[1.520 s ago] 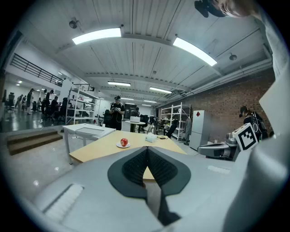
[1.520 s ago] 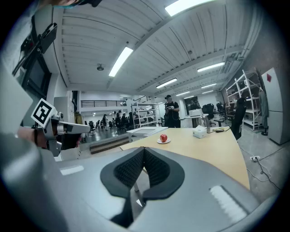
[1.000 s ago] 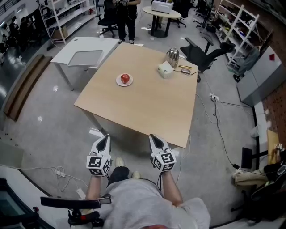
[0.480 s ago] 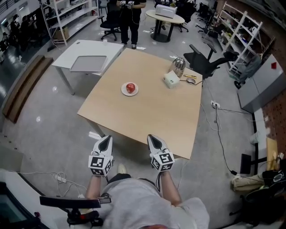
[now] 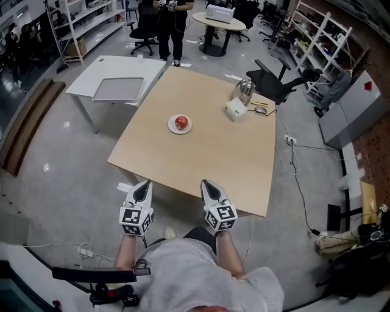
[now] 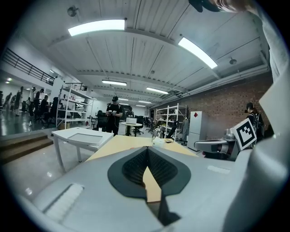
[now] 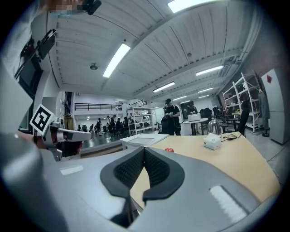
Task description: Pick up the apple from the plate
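A red apple (image 5: pixel 181 122) sits on a small white plate (image 5: pixel 173 128) in the far-left part of a light wooden table (image 5: pixel 207 152). Both grippers hover side by side just short of the table's near edge, well away from the apple. My left gripper (image 5: pixel 144 184) is shut with nothing in it, and my right gripper (image 5: pixel 205 183) is shut and empty too. In the right gripper view the apple (image 7: pixel 169 149) shows as a small red dot just right of the closed jaw tips (image 7: pixel 144 148). The left gripper view shows closed tips (image 6: pixel 147 148) and the tabletop beyond; no apple shows in it.
A white box (image 5: pixel 235 110) and a shiny kettle (image 5: pixel 245 89) stand at the table's far right corner. A black office chair (image 5: pixel 277 82) is behind that corner. A white side table (image 5: pixel 116 85) stands to the left. A person (image 5: pixel 167 18) stands at the far end.
Both grippers have moved forward up to the table's near edge, still shut. The table and apple now sit nearer in the head view.
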